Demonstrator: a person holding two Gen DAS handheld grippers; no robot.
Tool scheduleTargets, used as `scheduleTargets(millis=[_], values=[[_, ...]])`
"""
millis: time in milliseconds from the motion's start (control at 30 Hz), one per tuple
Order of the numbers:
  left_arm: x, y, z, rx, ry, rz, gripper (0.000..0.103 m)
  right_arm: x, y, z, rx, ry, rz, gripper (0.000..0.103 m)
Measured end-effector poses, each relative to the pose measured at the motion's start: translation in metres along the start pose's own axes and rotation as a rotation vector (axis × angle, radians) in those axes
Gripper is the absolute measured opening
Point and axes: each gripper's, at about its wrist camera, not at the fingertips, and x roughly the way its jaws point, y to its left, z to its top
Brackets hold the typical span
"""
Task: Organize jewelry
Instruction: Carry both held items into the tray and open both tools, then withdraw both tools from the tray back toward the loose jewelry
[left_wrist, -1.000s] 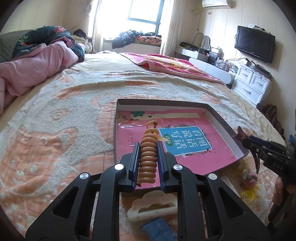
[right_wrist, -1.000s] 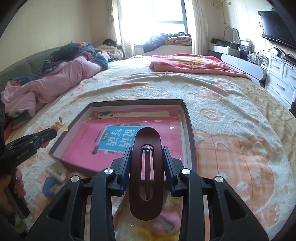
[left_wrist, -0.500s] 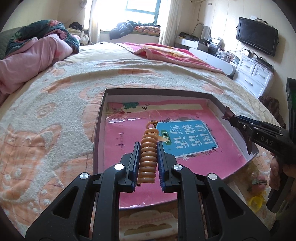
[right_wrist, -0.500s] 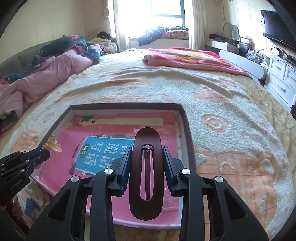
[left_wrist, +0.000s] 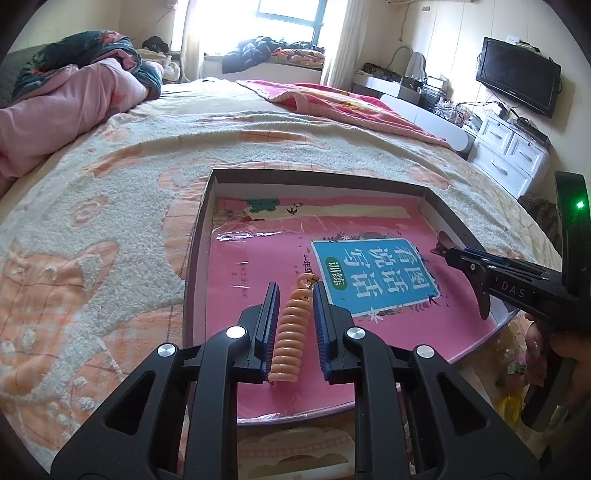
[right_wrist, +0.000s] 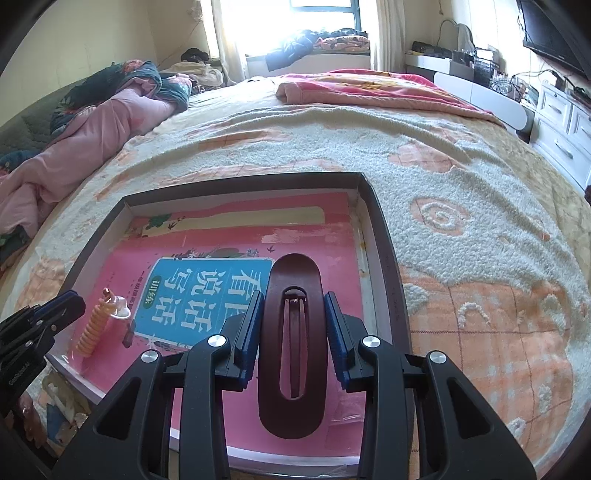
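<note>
Between the blue-padded fingers of the left gripper (left_wrist: 294, 325) lies an orange spiral hair tie (left_wrist: 290, 338), its coils running lengthwise along the gap. A strip of pink shows on each side of the coils, so the fingers stand slightly apart from it rather than pressing it; seen from the right wrist, the same tie (right_wrist: 92, 326) rests on the pink book cover just beyond the left fingertips, apart from them. Its far end carries a small clear charm, past the fingertips.

The right gripper (right_wrist: 294, 334) has its fingers closed narrowly on a dark maroon oval hair clip (right_wrist: 293, 343). The clip stands on edge between the pads, both pads touching its sides. Its near end reaches back below the pads and its far end sticks out well past the fingertips. Through the left wrist view, this gripper (left_wrist: 458, 254) comes in from the right over the tray's right wall.

Under both sets of fingers sits a shallow dark-rimmed tray (left_wrist: 207, 206) holding a pink book (left_wrist: 266, 266) with a blue title panel. Near the tray's front edge, below the left fingers, a pale cloud-shaped piece (left_wrist: 295, 446) lies on the blanket.

Beyond the tray stretches the bed (right_wrist: 461, 206) with its cream and orange blanket, then a pink quilt (left_wrist: 66, 107) far left.
</note>
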Motion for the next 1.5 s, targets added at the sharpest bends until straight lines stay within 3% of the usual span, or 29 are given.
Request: scheduleTargets(millis=[200, 767, 933, 1500], values=[[-0.009, 0.000, -0.003, 0.003, -0.025, 0.016, 0.024, -0.002, -0.003, -0.003, 0.016, -0.002, 0.006, 0.033], [-0.037, -0.004, -0.017, -0.006, -0.075, 0.028, 0.039, -0.045, -0.001, -0.027, 0.012, -0.113, 0.024, 0.061], [-0.050, -0.008, -0.023, -0.002, -0.107, 0.032, 0.052, -0.068, 0.002, -0.039, -0.011, -0.163, 0.018, 0.069], [-0.094, -0.021, -0.049, 0.017, -0.172, 0.037, 0.075, -0.127, 0.006, -0.080, -0.035, -0.222, 0.024, 0.081]])
